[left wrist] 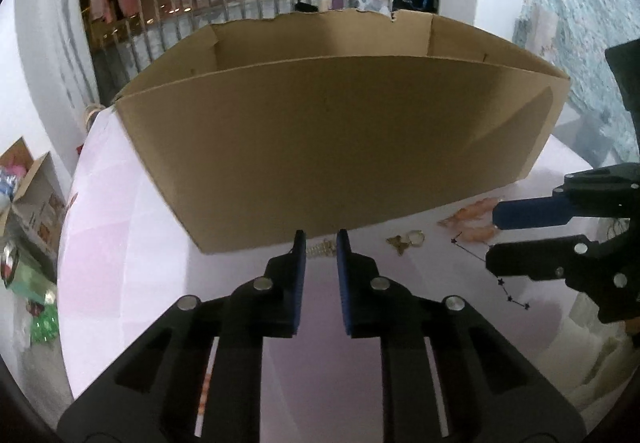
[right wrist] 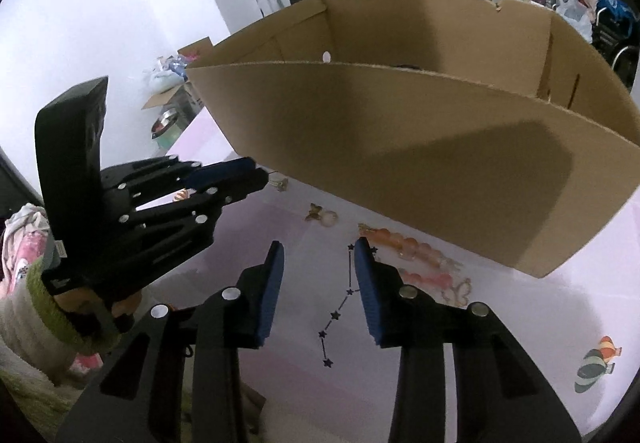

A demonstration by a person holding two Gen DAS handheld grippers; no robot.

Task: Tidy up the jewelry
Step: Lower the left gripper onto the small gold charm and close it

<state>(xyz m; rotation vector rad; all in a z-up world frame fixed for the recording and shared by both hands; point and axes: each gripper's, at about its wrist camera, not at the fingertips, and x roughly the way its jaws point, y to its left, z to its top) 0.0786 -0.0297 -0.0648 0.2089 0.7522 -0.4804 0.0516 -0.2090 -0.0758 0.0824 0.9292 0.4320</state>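
No readable text, label, brand or number on anything.

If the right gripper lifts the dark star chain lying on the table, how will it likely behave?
The star chain looks like a thin strand with small stars, so it is probably floppy and would hang from whichever point the right gripper pinches. It seems very light. Lying flat on the table, it may be hard to pinch.
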